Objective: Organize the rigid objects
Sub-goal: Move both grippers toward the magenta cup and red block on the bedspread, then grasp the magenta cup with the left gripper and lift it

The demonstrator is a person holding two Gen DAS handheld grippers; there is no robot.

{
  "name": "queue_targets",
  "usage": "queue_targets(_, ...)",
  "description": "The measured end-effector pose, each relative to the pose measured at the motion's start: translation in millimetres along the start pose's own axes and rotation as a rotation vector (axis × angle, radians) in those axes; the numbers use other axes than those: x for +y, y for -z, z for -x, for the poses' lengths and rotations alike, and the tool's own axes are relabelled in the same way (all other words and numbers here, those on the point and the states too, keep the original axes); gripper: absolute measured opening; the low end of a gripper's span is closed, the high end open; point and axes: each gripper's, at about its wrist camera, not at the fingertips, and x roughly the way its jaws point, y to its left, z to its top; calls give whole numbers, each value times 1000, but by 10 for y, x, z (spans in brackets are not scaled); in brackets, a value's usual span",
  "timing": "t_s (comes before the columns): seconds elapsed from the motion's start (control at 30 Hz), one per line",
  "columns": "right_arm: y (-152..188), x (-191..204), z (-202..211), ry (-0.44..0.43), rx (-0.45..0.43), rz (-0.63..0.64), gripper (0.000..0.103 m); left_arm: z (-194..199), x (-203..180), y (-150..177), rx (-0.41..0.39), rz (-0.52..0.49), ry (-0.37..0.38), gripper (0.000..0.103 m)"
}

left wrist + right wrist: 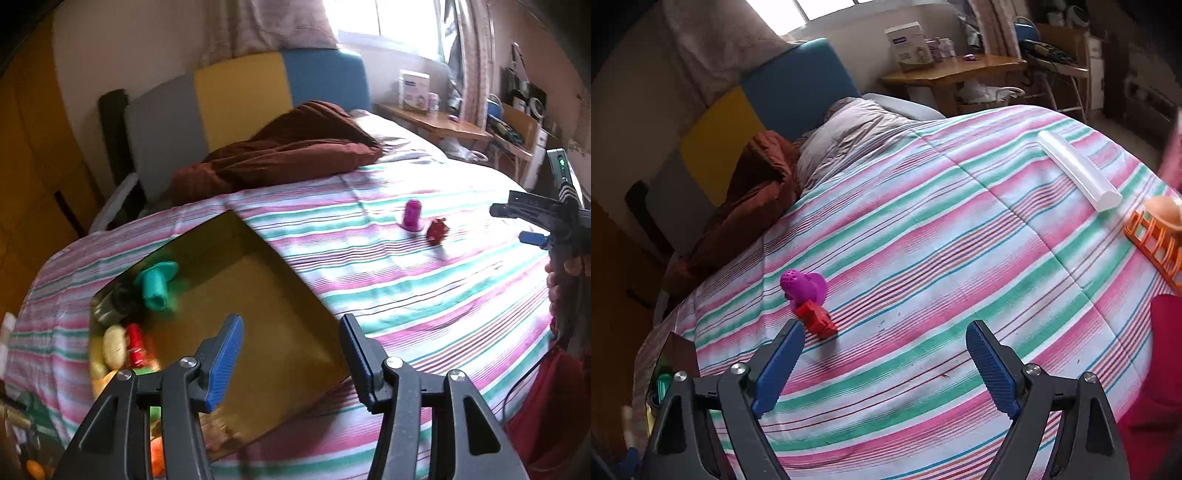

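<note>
I'm partway through. The box is already holding a teal toy plus yellow and red pieces, all left of my left gripper fingers, which are standing released with nothing between them. Still lying loose on the bed: a purple toy and a red toy, touching each other, just beyond the left finger of my right gripper, also released and empty. Only the right view is showing a white tube and an orange rack far right of those fingers, probably still to sort. Only the left view is showing the box contents.
</note>
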Motion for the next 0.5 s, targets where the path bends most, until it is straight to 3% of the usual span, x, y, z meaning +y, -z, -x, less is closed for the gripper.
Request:
queue_targets(0.23, -23, -154, 27, -15, 6, -87, 90, -427, -307, -328, 82, 5, 135, 55)
queue_targets(0.5, -5, -100, -38, -40, 50, -68, 90, -919, -784, -847, 120, -6, 283, 55)
